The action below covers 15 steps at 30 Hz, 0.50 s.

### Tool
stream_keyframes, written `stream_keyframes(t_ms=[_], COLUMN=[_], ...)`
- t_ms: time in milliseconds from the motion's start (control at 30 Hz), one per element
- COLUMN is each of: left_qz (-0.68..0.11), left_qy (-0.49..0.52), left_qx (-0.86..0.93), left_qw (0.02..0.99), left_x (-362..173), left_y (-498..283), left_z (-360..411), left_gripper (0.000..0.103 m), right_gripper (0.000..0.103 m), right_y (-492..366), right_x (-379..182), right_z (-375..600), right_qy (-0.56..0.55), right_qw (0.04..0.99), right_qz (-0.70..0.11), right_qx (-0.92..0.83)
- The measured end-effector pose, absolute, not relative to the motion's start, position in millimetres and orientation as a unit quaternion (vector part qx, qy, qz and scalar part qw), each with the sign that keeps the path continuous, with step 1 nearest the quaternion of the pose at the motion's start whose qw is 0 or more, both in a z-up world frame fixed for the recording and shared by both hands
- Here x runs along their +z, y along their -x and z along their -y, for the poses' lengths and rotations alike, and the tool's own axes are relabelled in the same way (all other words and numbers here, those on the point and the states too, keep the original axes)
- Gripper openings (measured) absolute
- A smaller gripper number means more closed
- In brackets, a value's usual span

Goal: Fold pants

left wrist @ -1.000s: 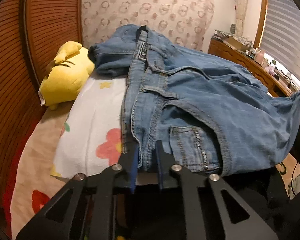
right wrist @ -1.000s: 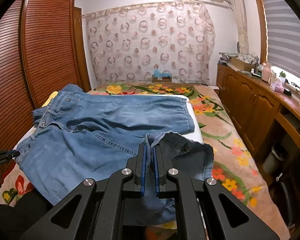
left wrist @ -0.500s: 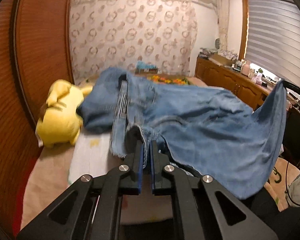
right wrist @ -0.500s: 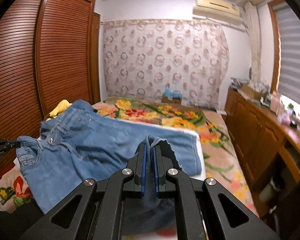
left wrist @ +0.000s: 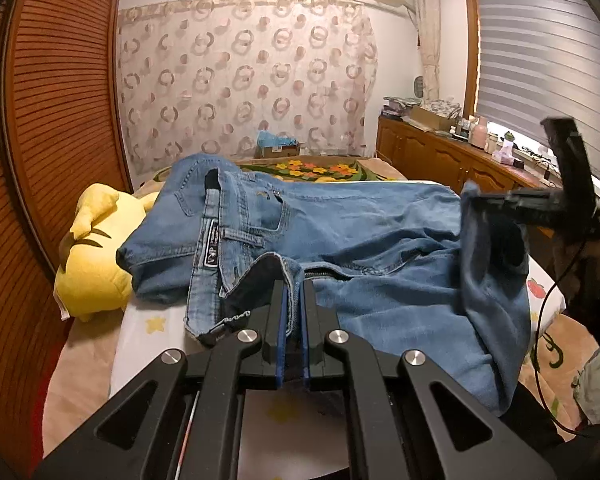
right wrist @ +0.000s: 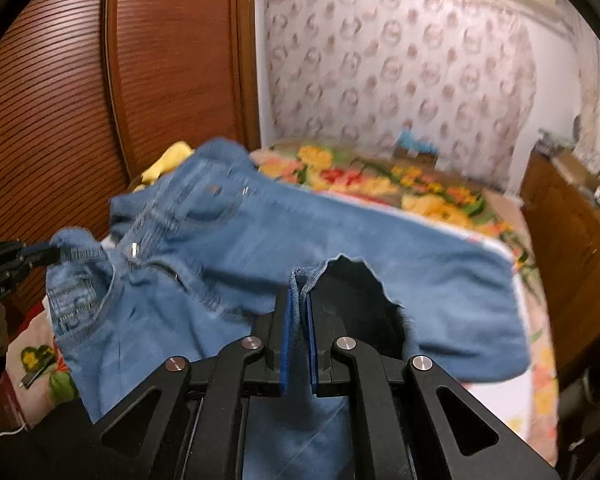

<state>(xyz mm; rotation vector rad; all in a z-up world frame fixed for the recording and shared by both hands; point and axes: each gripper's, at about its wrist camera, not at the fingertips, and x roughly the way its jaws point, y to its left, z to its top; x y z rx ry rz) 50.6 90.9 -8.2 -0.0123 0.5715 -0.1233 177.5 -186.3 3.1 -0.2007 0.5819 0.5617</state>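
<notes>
Blue denim pants (left wrist: 360, 240) are held up over the bed, waist to the left, legs to the right. My left gripper (left wrist: 293, 292) is shut on the waistband edge near the zipper. My right gripper (right wrist: 298, 292) is shut on the hem of the near leg, whose dark opening gapes beside it. In the left wrist view the right gripper (left wrist: 484, 204) shows at the right, with the leg end hanging from it. In the right wrist view the left gripper (right wrist: 48, 254) shows at the far left, holding the waist corner. The pants (right wrist: 300, 240) look motion-blurred there.
A yellow plush toy (left wrist: 92, 264) lies at the bed's left side against the brown slatted wardrobe (left wrist: 52, 120). A flowered bedspread (right wrist: 440, 196) covers the bed. A wooden counter (left wrist: 440, 156) with clutter runs along the right wall under the blinds.
Both grippers have lifted their denim ends higher off the bed. The right gripper has swung left and its view is now blurred. The near leg hangs more freely.
</notes>
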Motion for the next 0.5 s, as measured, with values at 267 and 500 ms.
stream_keyframes(t_ms=[267, 500], left_qz=[-0.285, -0.297], left_qy=[0.015, 0.012], left_qx=[-0.053, -0.04], left_qw=[0.957, 0.954], left_x=[-15.4, -27.2], left_y=[-49.9, -51.5], left_z=[-92.8, -90.5], left_gripper=[0.007, 0.007], right_gripper=[0.031, 0.031], right_y=[-197.2, -165.2], right_x=[3.1, -10.7], right_z=[214.1, 212.7], right_qy=[0.06, 0.067], right_qw=[0.92, 0.911], right_qz=[-0.295, -0.31], right_qx=[0.252, 0.262])
